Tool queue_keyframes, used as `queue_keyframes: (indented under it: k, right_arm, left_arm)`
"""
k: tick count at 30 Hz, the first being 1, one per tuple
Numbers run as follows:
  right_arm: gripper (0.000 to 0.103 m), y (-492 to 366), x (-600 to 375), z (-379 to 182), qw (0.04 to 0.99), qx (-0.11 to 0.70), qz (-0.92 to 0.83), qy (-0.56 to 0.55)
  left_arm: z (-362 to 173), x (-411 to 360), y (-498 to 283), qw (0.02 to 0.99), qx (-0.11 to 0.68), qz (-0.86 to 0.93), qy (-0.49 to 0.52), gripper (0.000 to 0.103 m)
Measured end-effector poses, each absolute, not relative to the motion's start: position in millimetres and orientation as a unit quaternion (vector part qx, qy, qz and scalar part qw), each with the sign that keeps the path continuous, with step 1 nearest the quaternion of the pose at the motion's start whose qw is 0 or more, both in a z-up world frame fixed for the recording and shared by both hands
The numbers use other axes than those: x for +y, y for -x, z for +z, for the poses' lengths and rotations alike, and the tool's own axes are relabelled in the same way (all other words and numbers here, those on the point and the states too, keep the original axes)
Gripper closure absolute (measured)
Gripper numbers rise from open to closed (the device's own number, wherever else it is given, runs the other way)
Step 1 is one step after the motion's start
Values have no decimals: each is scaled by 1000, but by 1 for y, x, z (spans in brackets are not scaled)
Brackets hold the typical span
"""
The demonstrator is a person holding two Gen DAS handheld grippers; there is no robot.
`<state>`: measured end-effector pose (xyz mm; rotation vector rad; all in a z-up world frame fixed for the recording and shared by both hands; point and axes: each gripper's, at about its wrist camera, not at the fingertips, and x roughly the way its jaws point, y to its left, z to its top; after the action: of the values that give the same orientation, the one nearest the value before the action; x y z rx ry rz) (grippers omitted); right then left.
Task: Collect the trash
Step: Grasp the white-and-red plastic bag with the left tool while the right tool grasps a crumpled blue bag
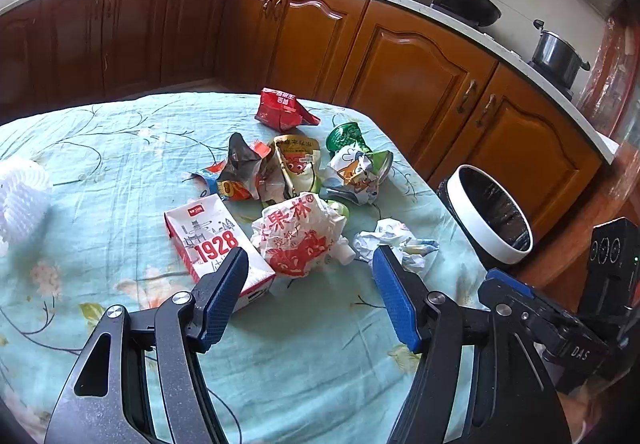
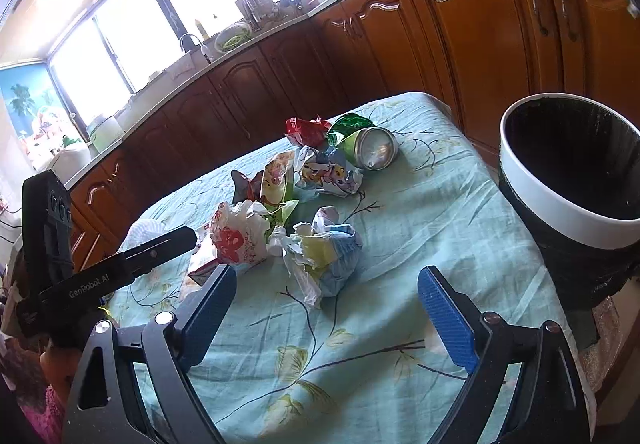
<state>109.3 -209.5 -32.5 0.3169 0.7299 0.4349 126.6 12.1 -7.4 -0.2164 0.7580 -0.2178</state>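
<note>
Approach step, nothing gripped: left gripper (image 1: 310, 276) and right gripper (image 2: 326, 296) both spread empty, crumpled wrappers and red-and-white carton (image 1: 212, 240) heaped just beyond fingertips, white-rimmed black bin (image 2: 572, 180) right of right fingers; next, closing on nearest crumpled paper wad (image 2: 320, 256).

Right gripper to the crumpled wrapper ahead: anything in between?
Nothing: bare tablecloth between the open right gripper and the crumpled wrapper, as the right wrist view shows.
</note>
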Motion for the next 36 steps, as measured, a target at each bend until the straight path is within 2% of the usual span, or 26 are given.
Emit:
queue_keyframes:
  k: [4, 11, 12, 14, 17, 18, 19, 20, 25, 36]
  right_arm:
    - [12, -121, -203, -38, 894, 361, 216, -151]
    - [36, -149, -192, -59, 877, 398, 217, -159]
    - [41, -153, -190, -62, 874, 403, 217, -161]
    - [62, -157, -188, -68, 868, 413, 220, -166]
    - [75, -155, -187, -67, 871, 410, 217, -161]
    - [75, -154, -188, -65, 871, 408, 220, -161]
    - [77, -151, -189, -64, 872, 405, 222, -162]
    - [77, -149, -191, -62, 872, 404, 224, -163]
    - [78, -136, -203, -49, 877, 388, 226, -170]
    - [77, -116, -256, -33, 896, 358, 180, -191]
  left_arm:
    - [-10, 15, -133, 916, 373, -106, 105, 37]
    - [-18, 14, -152, 913, 385, -103, 92, 37]
    - [-19, 13, -156, 912, 386, -104, 89, 37]
    - [-23, 11, -163, 911, 389, -107, 85, 37]
    - [-31, 9, -173, 906, 400, -113, 81, 39]
    - [-33, 7, -175, 904, 402, -118, 81, 46]
    - [-35, 6, -175, 903, 404, -123, 78, 66]
    - [-36, 4, -175, 901, 407, -128, 73, 71]
    - [-29, 0, -163, 905, 397, -141, 66, 80]
    - [3, -22, -138, 907, 373, -179, 77, 81]
